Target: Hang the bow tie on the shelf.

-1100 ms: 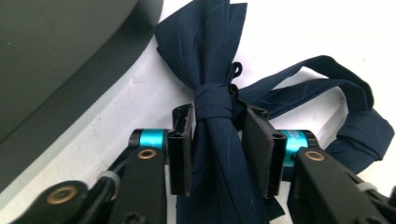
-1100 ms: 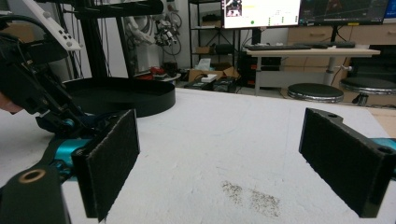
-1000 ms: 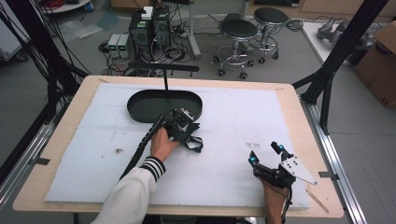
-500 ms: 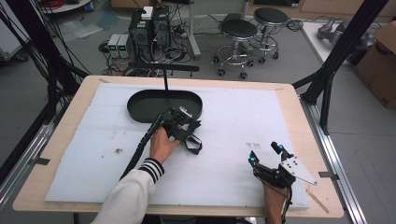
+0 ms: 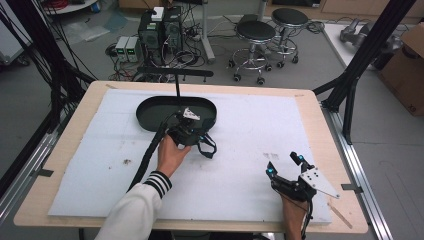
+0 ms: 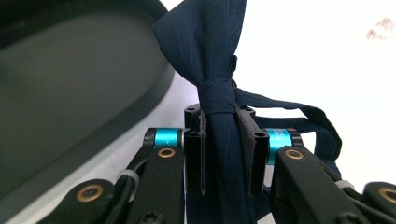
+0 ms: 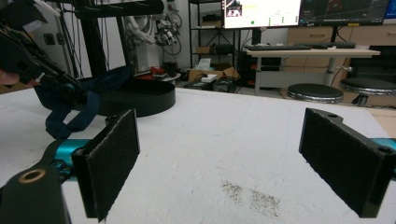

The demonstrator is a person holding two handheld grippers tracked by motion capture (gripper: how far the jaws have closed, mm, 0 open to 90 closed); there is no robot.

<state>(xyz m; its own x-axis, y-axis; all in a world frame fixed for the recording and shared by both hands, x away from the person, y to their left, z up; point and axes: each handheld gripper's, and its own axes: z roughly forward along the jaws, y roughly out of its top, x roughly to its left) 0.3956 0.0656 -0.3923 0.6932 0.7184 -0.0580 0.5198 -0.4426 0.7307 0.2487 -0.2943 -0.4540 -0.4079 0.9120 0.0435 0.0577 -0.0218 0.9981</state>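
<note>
My left gripper (image 5: pixel 194 131) is shut on a dark navy bow tie (image 6: pixel 210 70), pinched at its centre knot between the jaws. The tie's strap (image 5: pixel 207 146) hangs in a loop below the gripper, just over the white mat. The gripper sits at the near right rim of a black oval tray (image 5: pixel 155 111); in the left gripper view the tie's upper wing reaches beside the tray (image 6: pixel 70 84). My right gripper (image 5: pixel 285 166) stands open near the front right of the table, nothing between its pads (image 7: pixel 109 163). From there the bow tie (image 7: pixel 70 116) and tray (image 7: pixel 140 100) show at the far left.
A white foam mat (image 5: pixel 100 175) covers the wooden table (image 5: pixel 65 145). A black post (image 5: pixel 176 87) rises behind the tray. Dark specks mark the mat (image 7: pixel 252 196) ahead of the right gripper. Stools, computers and cables stand on the floor beyond.
The left gripper has carried the bow tie a little farther toward the tray's rim. The right gripper has stayed put.
</note>
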